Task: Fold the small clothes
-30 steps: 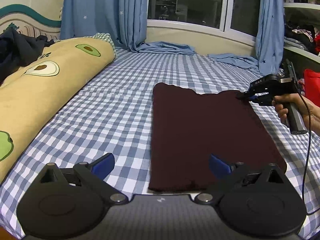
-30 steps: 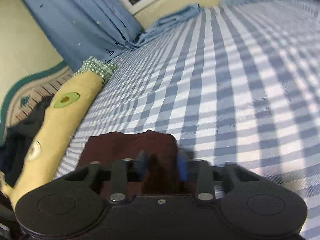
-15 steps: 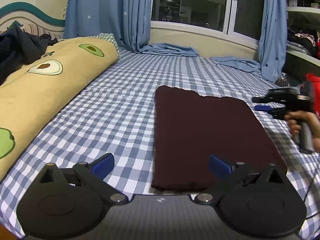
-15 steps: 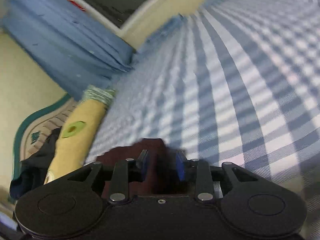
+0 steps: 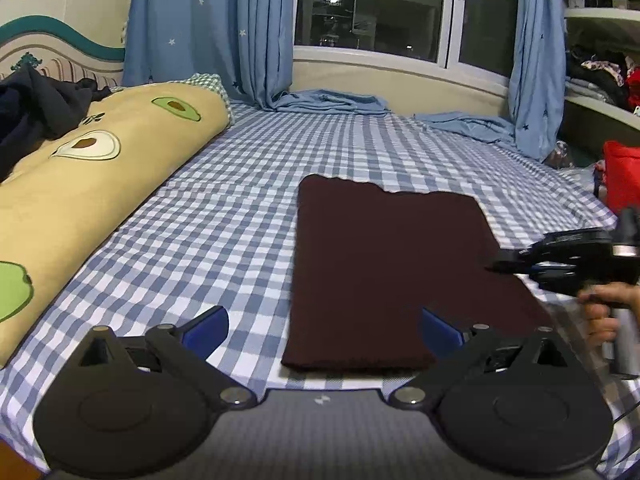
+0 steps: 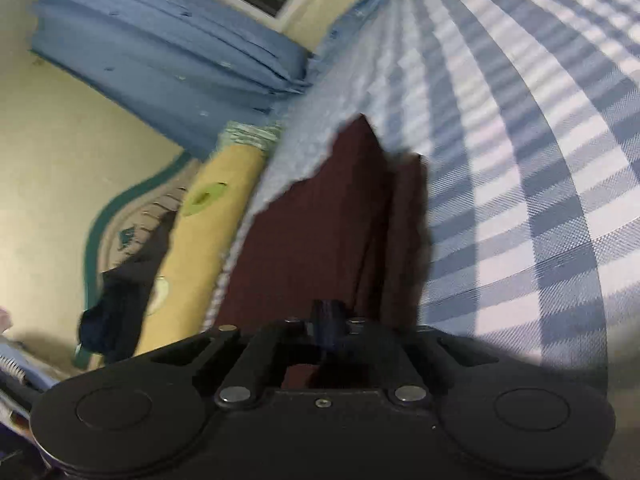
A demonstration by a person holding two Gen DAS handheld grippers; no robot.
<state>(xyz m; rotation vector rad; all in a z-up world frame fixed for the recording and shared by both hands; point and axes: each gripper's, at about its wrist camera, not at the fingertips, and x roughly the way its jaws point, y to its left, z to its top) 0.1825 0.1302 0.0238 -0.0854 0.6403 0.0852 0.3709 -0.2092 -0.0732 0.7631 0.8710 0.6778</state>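
Left hand-held gripper (image 5: 322, 326) wide apart, right hand-held gripper (image 6: 330, 314) pinched together – grip on maroon cloth (image 5: 384, 264) unclear, blurred.

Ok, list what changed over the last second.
The right gripper left the far right corner of the maroon cloth, swung out right, then came back to the middle of its right edge. Its jaws, apart before, are now shut; whether they pinch fabric is unclear. The left gripper stayed open, the cloth flat on the checked bedsheet.
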